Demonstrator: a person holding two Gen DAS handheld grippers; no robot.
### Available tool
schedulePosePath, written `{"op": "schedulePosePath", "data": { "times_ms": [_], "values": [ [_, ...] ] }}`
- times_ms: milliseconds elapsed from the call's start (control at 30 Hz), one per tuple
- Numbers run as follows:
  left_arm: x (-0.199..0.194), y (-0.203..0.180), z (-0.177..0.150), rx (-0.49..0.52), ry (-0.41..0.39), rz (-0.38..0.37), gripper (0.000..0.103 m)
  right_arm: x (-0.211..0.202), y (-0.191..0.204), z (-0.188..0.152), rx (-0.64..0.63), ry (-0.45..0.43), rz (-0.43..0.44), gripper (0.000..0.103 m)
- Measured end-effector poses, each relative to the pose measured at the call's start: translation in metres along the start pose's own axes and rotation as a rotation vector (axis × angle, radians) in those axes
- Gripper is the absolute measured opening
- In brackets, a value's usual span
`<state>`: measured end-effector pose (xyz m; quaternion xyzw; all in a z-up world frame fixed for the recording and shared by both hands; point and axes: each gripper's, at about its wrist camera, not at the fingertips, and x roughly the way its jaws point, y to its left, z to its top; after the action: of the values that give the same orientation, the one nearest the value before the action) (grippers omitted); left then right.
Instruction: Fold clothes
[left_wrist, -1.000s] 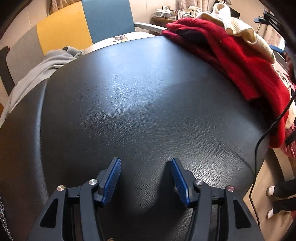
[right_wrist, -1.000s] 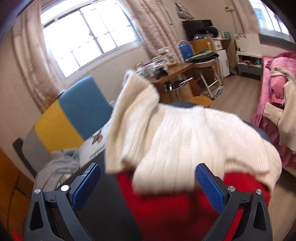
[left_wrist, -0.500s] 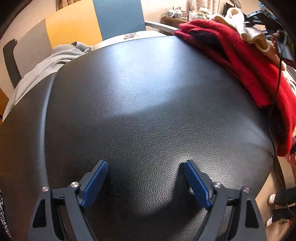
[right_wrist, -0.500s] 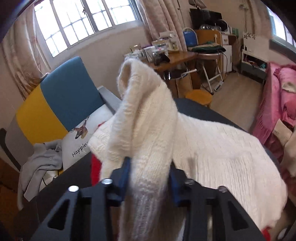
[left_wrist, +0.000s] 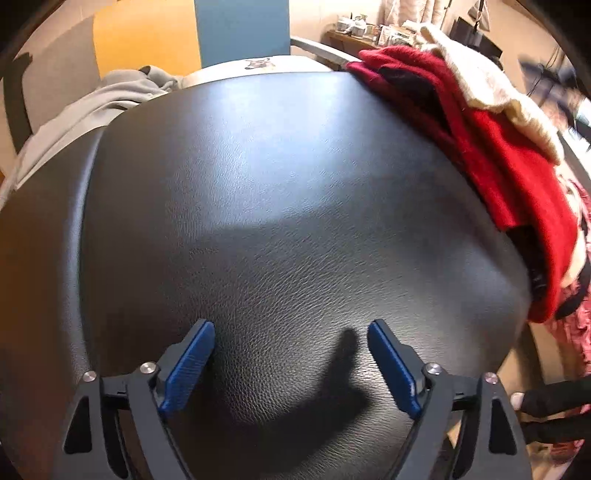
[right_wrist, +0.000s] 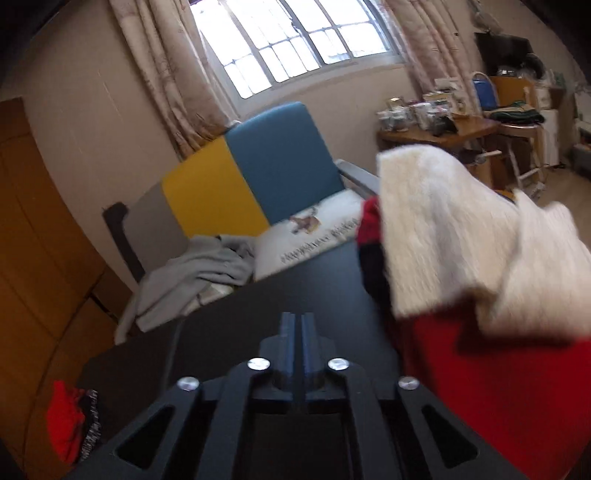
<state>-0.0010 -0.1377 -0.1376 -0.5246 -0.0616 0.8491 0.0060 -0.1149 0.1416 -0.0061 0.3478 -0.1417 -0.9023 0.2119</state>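
Observation:
A cream knit sweater (right_wrist: 461, 240) lies on top of a red sweater (right_wrist: 498, 387) at the right edge of the black leather surface (right_wrist: 277, 306). My right gripper (right_wrist: 297, 317) sits left of that pile. Its jaws stand almost together, opening slightly, with no cloth between them. In the left wrist view my left gripper (left_wrist: 289, 326) hangs open over the bare black surface (left_wrist: 277, 184), holding nothing. The red sweater (left_wrist: 517, 166) and the cream sweater (left_wrist: 480, 81) are far off at the upper right.
A grey garment (right_wrist: 195, 273) and a printed cushion (right_wrist: 314, 232) lie on the blue and yellow chair (right_wrist: 258, 173) behind the surface. A red and black cloth (right_wrist: 70, 417) sits low at the left. A cluttered desk (right_wrist: 436, 125) stands at the back right.
My left jaws opened wider and the hand shifted a little. My right gripper shut on a fold of the cream sweater, then swung left; the sweater is now out of its jaws.

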Motion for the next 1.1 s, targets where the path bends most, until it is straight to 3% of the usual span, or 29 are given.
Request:
{"op": "schedulePosePath", "data": {
  "times_ms": [67,200,233,300,400,567,800,967,1100],
  "values": [
    [-0.01,0.003,0.009,0.017,-0.031,-0.02,0.086,-0.019,-0.025,-0.015,0.058,-0.006,-0.061,0.073],
    [-0.026,-0.002,0.046,0.023,-0.065,-0.108,0.086,-0.055,-0.085,-0.02,0.185,-0.092,-0.186,0.083],
    [-0.033,-0.012,0.054,0.027,-0.073,-0.128,0.086,-0.063,-0.101,-0.02,0.235,-0.117,-0.192,0.092],
    [-0.051,-0.044,0.07,0.044,-0.095,-0.161,0.086,-0.077,-0.129,-0.018,0.332,-0.172,-0.172,0.094],
    [-0.058,-0.079,0.116,0.068,-0.117,-0.215,0.086,-0.084,-0.16,-0.009,0.403,-0.237,-0.212,0.094],
    [-0.054,-0.122,0.191,0.046,-0.103,-0.287,0.086,-0.06,-0.188,0.005,0.447,-0.224,-0.191,0.098],
    [0.013,-0.168,0.3,-0.041,-0.062,-0.39,0.085,-0.049,-0.196,-0.01,0.424,-0.232,-0.2,0.098],
    [0.06,-0.192,0.343,-0.054,-0.03,-0.421,0.086,-0.058,-0.2,-0.011,0.379,-0.258,-0.215,0.1],
    [0.077,-0.203,0.356,-0.052,-0.025,-0.458,0.085,-0.063,-0.202,-0.008,0.358,-0.27,-0.195,0.1]
  ]
}}
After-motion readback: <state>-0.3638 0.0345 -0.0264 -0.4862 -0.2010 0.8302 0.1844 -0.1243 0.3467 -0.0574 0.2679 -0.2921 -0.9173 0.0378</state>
